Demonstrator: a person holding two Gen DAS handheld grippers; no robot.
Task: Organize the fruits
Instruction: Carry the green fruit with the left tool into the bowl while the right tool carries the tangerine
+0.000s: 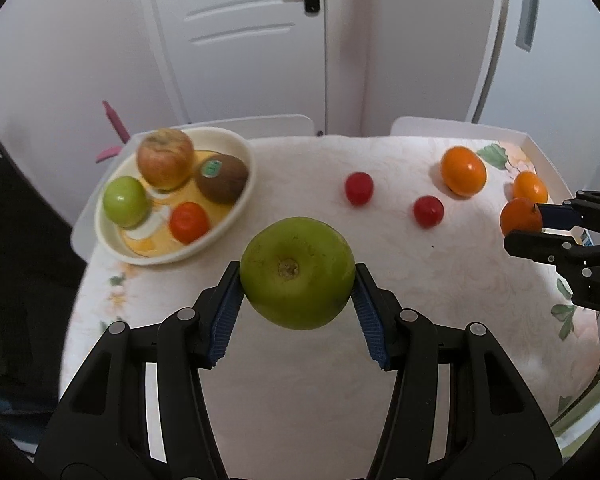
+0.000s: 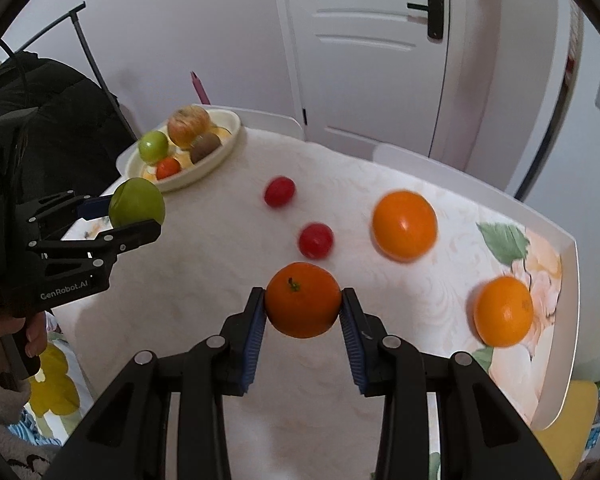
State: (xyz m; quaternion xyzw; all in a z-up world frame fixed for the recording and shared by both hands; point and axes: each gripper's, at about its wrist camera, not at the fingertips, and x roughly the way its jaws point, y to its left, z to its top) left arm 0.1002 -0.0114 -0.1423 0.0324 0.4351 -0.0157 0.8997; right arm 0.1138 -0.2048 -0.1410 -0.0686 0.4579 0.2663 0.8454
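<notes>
On the cloth-covered surface [image 1: 300, 380], the biggest thing is the cream bowl [image 1: 242, 200] at the far left corner, already holding a reddish apple [image 1: 165, 158], a kiwi [image 1: 222, 179], a small green apple [image 1: 125, 201] and a small orange-red fruit [image 1: 188, 222]. Next in size is the large green apple [image 1: 298, 272], lifted clear of the cloth and clamped between the blue pads of the left claw [image 1: 298, 280], just short of the bowl. Loose on the right lie a big orange [image 2: 404, 225] and a smaller orange [image 2: 503, 311], well apart. The right claw [image 2: 303, 306] is closed around a mandarin [image 2: 303, 305], stem facing the camera, held above the cloth. Smallest are two red fruits [image 2: 280, 191] [image 2: 316, 240] lying between the bowl and the oranges.

The bowl looks crowded, and it sits close to the surface's edge. Set down on the sloping heap, the large green apple could, I judge, roll off or knock the small orange-red fruit over the rim. Both held fruits are round and smooth, gripped only at their sides, so a quick swing might let either slip. Carrying the mandarin low toward the bowl risks nudging the red fruits into a roll.
</notes>
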